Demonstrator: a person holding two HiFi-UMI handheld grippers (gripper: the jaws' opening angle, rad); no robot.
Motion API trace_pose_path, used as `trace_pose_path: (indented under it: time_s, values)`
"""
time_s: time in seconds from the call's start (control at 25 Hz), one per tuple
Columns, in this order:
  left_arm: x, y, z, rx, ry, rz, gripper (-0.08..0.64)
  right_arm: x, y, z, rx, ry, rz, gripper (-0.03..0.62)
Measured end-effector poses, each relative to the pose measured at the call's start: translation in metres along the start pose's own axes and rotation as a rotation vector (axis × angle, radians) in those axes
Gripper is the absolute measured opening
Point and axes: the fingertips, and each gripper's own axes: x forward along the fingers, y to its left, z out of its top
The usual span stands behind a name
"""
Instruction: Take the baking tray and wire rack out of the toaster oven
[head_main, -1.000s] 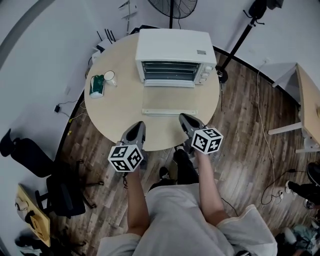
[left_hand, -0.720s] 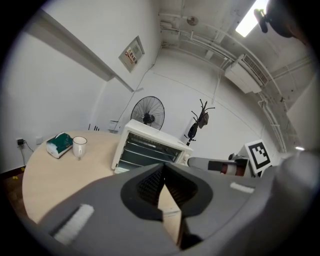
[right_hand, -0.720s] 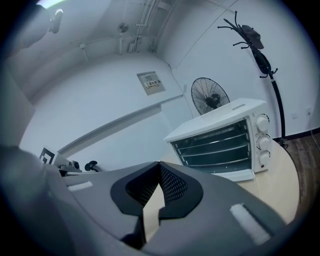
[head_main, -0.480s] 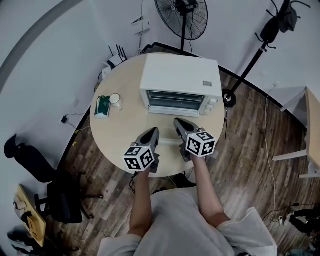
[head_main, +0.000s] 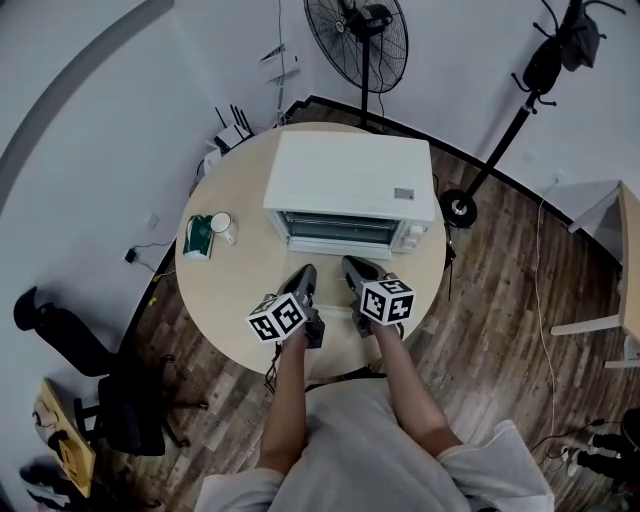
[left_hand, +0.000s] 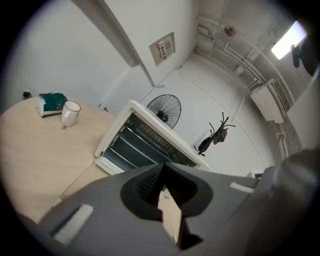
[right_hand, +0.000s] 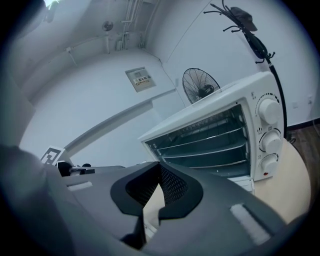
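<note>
Two grey grippers, left (head_main: 305, 273) and right (head_main: 350, 266), hover side by side above one round beige table (head_main: 225, 295), each with its jaws pressed together on nothing. Just beyond them stands one white toaster oven (head_main: 350, 180) with its door folded down. Its wire rack (right_hand: 200, 139) and baking tray (right_hand: 210, 154) sit inside on separate shelves, while one white mug (head_main: 222, 226) and one green packet (head_main: 197, 236) lie to its left and one black floor fan (head_main: 356, 40) stands behind.

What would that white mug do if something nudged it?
The mug would probably slide, not tip: it stands upright and squat on a smooth table. It looks ceramic, so likely rigid and breakable if dropped. Its handle would likely stop it rolling.
</note>
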Motion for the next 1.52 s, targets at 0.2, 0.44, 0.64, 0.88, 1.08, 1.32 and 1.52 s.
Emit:
trace_pose_path:
  time_s: [0.2, 0.44, 0.64, 0.88, 1.08, 1.32, 1.52]
  values:
    - [0.036, 0.005, -0.007, -0.084, -0.014, 0.0, 0.057, 0.018, -0.03, 0.0, 0.026, 0.029, 0.007, 0.0]
    - [0.072, 0.011, 0.002, -0.185, -0.075, -0.002, 0.057, 0.03, -0.049, 0.004, 0.012, 0.03, -0.003, 0.0]
    - [0.103, 0.024, 0.0, -0.311, -0.089, -0.025, 0.058, 0.038, -0.055, -0.007, 0.005, 0.069, 0.011, 0.0]
    - [0.129, 0.033, -0.009, -0.384, -0.046, -0.037, 0.058, 0.048, -0.062, -0.012, -0.015, 0.115, 0.02, 0.0]
    - [0.15, 0.038, -0.016, -0.462, -0.013, -0.081, 0.06, 0.056, -0.064, -0.025, -0.012, 0.145, 0.041, 0.0]
    - [0.168, 0.035, -0.015, -0.588, -0.072, -0.15, 0.076, 0.048, -0.078, -0.03, -0.012, 0.173, 0.039, 0.0]
    - [0.179, 0.042, -0.017, -0.656, -0.106, -0.13, 0.114, 0.042, -0.092, -0.04, 0.016, 0.192, 0.02, 0.0]
